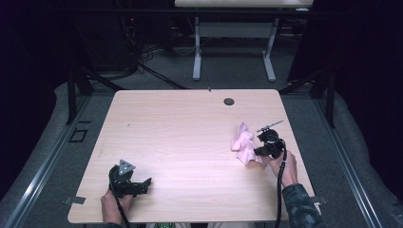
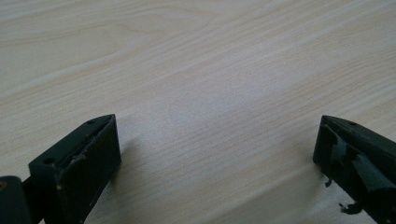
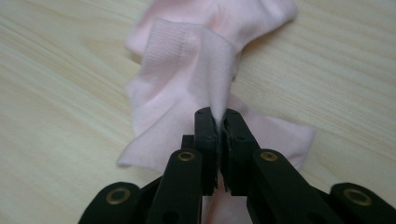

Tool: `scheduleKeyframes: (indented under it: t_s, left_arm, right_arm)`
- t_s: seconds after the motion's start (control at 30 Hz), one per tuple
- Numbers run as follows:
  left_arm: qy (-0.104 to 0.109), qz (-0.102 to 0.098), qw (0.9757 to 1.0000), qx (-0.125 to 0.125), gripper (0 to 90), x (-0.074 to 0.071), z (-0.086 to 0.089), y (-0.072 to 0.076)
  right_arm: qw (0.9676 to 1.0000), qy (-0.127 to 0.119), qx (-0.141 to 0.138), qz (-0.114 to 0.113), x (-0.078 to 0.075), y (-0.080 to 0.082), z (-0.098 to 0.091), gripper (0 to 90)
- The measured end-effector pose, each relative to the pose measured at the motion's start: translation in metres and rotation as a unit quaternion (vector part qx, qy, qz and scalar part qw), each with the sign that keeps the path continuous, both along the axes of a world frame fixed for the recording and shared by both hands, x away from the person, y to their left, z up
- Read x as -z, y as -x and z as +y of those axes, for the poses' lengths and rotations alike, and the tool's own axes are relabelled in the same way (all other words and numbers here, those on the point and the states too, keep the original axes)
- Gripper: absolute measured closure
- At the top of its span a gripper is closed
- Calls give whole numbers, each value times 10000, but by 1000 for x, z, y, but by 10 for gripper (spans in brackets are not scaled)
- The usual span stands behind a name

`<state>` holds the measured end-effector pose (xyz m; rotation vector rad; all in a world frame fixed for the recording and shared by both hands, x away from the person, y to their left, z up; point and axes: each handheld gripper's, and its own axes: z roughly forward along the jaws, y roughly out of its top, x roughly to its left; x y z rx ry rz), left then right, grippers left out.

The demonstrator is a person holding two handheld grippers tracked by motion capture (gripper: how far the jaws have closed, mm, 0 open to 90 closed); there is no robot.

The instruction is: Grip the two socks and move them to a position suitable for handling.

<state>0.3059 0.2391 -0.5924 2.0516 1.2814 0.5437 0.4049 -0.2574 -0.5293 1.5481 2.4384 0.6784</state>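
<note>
A crumpled pale pink sock lies on the right part of the light wooden table. My right gripper is at its near right edge. In the right gripper view the sock shows a ribbed cuff, and my right gripper is shut on a raised fold of it, the two black jaws pinching the cloth between them. My left gripper rests low over the near left of the table. Its jaws stand wide apart, the left gripper open over bare wood with nothing between them.
A small dark round grommet sits in the table near its far edge. Behind the table stand a white desk frame and cables on grey carpet. Dark floor rails run along both sides.
</note>
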Motion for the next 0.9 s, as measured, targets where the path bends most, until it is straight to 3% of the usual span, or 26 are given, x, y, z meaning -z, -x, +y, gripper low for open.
scheduleKeyframes:
  t_s: [0.07,0.13,0.23,0.5,0.6,0.67,0.7,0.83,0.87,0.9]
  left_arm:
    - [11,1,10000,-9,5,0,0,0]
    - [9,2,10000,-9,5,0,0,0]
    - [-1,-1,10000,-1,5,0,0,0]
    - [1,-3,10000,0,5,0,0,0]
    - [0,-3,10000,1,5,0,0,0]
    - [0,-1,10000,1,5,0,0,0]
    - [-1,-2,10000,1,5,0,0,0]
    - [0,-2,10000,2,5,0,0,0]
    - [0,-2,10000,2,5,0,0,0]
    - [0,-3,10000,0,5,0,0,0]
  right_arm:
    - [9999,-72,-51,-63,-5,3,0,854]
    - [9997,-127,-131,-168,-20,14,2,855]
    - [9993,-174,-258,-204,-27,21,5,854]
    - [9955,-434,-772,-333,-48,52,29,854]
    - [9912,-562,-1150,-349,-55,69,50,853]
    - [9904,-561,-1220,-328,-55,73,56,853]
    - [9873,-629,-1429,-293,-55,81,67,853]
    - [9797,-791,-1836,-178,-46,97,94,853]
    - [9797,-791,-1836,-178,-46,97,94,853]
    - [9754,-828,-2041,-105,-41,103,107,853]
